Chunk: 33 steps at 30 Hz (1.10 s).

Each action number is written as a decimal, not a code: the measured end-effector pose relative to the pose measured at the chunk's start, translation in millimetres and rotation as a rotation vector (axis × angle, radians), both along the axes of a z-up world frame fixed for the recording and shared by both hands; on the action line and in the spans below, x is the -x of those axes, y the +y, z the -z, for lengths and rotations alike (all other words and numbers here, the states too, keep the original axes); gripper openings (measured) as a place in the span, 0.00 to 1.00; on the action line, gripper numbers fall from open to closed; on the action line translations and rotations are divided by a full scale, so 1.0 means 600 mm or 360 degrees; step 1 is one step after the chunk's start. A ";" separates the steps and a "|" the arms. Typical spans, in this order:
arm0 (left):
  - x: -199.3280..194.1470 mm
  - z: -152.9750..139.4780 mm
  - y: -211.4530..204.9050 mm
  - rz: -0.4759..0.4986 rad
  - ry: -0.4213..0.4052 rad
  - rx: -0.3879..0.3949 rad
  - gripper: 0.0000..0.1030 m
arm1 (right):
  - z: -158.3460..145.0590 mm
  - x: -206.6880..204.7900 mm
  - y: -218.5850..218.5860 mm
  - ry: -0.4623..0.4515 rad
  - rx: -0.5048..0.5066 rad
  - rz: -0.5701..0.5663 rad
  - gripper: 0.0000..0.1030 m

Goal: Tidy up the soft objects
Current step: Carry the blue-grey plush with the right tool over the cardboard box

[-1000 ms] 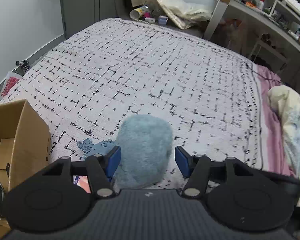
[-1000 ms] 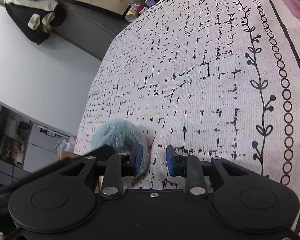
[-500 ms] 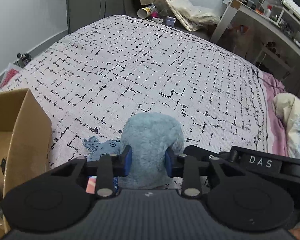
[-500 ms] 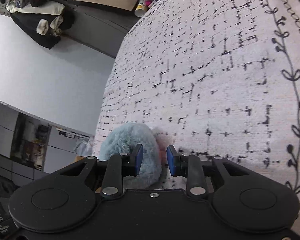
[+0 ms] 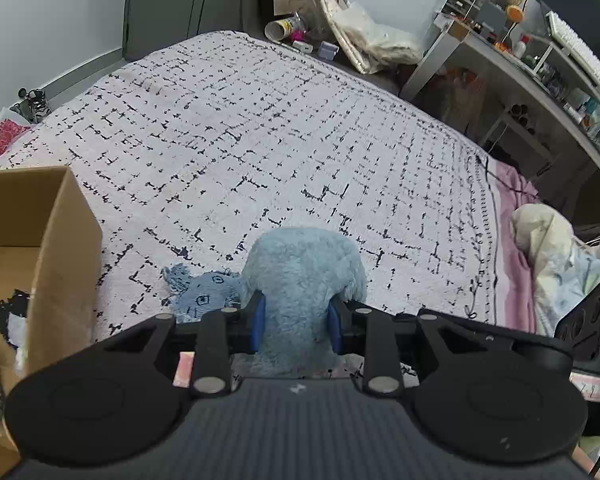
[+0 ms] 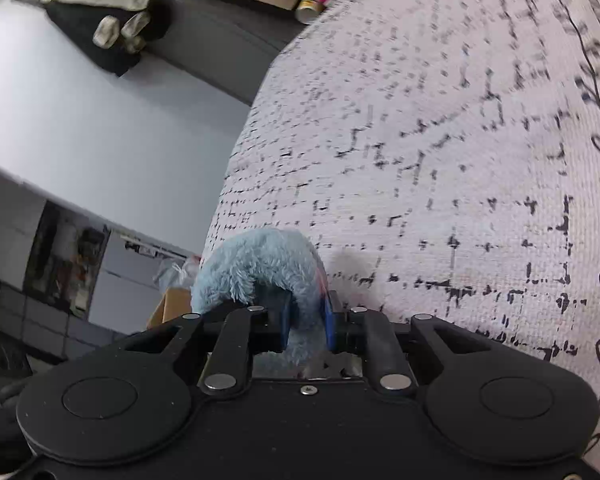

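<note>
A fluffy light-blue plush toy (image 5: 304,280) lies on the bed's patterned cover (image 5: 284,136), with a knitted blue part with stitched eyes (image 5: 204,296) at its left. My left gripper (image 5: 298,326) is shut on the plush, blue pads pressing its sides. In the right wrist view my right gripper (image 6: 306,318) is shut on another part of the same plush (image 6: 260,268), near the bed's edge.
An open cardboard box (image 5: 40,248) stands at the left of the bed. A crumpled blanket (image 5: 560,256) lies at the right. A cluttered desk (image 5: 540,52) and bags (image 5: 364,40) stand beyond the bed. The right gripper's body (image 5: 588,320) shows at the right.
Both grippers closed onto the plush: the left jaws were wide apart around it a second ago, the right jaws were beside it. The right view has swung towards the bed's edge.
</note>
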<state>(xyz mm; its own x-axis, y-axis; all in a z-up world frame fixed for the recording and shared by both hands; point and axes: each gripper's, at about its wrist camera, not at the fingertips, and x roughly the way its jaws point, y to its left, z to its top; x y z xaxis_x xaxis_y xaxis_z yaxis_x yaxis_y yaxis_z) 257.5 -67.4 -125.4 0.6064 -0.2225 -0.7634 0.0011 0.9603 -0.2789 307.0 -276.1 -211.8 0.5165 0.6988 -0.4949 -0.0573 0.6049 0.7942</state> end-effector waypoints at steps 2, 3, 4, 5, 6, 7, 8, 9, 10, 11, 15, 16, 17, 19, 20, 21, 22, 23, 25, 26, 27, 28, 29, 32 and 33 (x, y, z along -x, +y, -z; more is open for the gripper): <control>0.009 -0.009 0.005 0.0004 -0.0025 -0.0006 0.29 | -0.014 0.005 0.004 -0.0021 0.0019 -0.0015 0.15; 0.014 -0.014 0.008 0.0011 -0.0038 -0.0013 0.29 | -0.023 0.008 0.010 -0.0038 0.0046 -0.0027 0.15; 0.018 -0.018 0.009 0.0016 -0.0047 -0.0027 0.29 | -0.030 0.010 0.015 -0.0056 0.0075 -0.0041 0.15; 0.022 -0.022 0.012 0.0022 -0.0059 -0.0044 0.29 | -0.040 0.013 0.022 -0.0082 0.0107 -0.0059 0.15; 0.027 -0.027 0.015 0.0026 -0.0074 -0.0061 0.29 | -0.046 0.014 0.025 -0.0100 0.0126 -0.0071 0.15; 0.032 -0.032 0.019 0.0026 -0.0089 -0.0073 0.29 | -0.056 0.017 0.033 -0.0122 0.0142 -0.0081 0.15; 0.036 -0.037 0.025 0.0023 -0.0101 -0.0074 0.29 | -0.064 0.020 0.040 -0.0142 0.0156 -0.0092 0.15; 0.041 -0.044 0.033 0.0016 -0.0111 -0.0068 0.29 | -0.071 0.023 0.046 -0.0156 0.0168 -0.0101 0.14; 0.044 -0.049 0.041 0.0006 -0.0118 -0.0064 0.29 | -0.080 0.027 0.052 -0.0174 0.0179 -0.0111 0.14; 0.048 -0.054 0.046 -0.0003 -0.0126 -0.0063 0.29 | -0.086 0.032 0.057 -0.0189 0.0186 -0.0118 0.14; 0.062 -0.076 0.070 -0.0028 -0.0188 -0.0115 0.29 | -0.115 0.041 0.084 -0.0239 0.0197 -0.0142 0.14; 0.066 -0.080 0.079 -0.0036 -0.0196 -0.0114 0.29 | -0.124 0.042 0.093 -0.0257 0.0208 -0.0150 0.14; 0.069 -0.084 0.087 -0.0043 -0.0202 -0.0107 0.29 | -0.130 0.043 0.100 -0.0269 0.0216 -0.0157 0.14; 0.077 -0.092 0.105 -0.0061 -0.0221 -0.0095 0.29 | -0.143 0.046 0.114 -0.0292 0.0223 -0.0174 0.14; 0.080 -0.095 0.111 -0.0065 -0.0229 -0.0094 0.29 | -0.150 0.047 0.121 -0.0305 0.0227 -0.0180 0.14; 0.084 -0.100 0.120 -0.0071 -0.0239 -0.0089 0.29 | -0.155 0.049 0.128 -0.0315 0.0232 -0.0187 0.14; 0.089 -0.104 0.129 -0.0077 -0.0244 -0.0075 0.29 | -0.161 0.050 0.136 -0.0325 0.0240 -0.0193 0.14; 0.092 -0.107 0.136 -0.0083 -0.0248 -0.0067 0.29 | -0.166 0.053 0.143 -0.0333 0.0245 -0.0200 0.14; 0.101 -0.115 0.151 -0.0085 -0.0272 -0.0075 0.29 | -0.173 0.055 0.158 -0.0346 0.0252 -0.0217 0.14; 0.105 -0.118 0.159 -0.0086 -0.0283 -0.0076 0.29 | -0.177 0.058 0.165 -0.0355 0.0257 -0.0223 0.14; 0.108 -0.120 0.165 -0.0090 -0.0289 -0.0071 0.29 | -0.180 0.060 0.174 -0.0364 0.0261 -0.0230 0.14; 0.111 -0.122 0.174 -0.0097 -0.0295 -0.0061 0.29 | -0.182 0.062 0.182 -0.0370 0.0264 -0.0236 0.14; 0.115 -0.123 0.184 -0.0106 -0.0300 -0.0049 0.29 | -0.183 0.064 0.189 -0.0372 0.0266 -0.0242 0.14; 0.123 -0.120 0.210 -0.0137 -0.0301 -0.0002 0.29 | -0.187 0.069 0.212 -0.0377 0.0285 -0.0260 0.14; 0.125 -0.118 0.220 -0.0146 -0.0297 0.0016 0.29 | -0.188 0.071 0.221 -0.0375 0.0292 -0.0266 0.14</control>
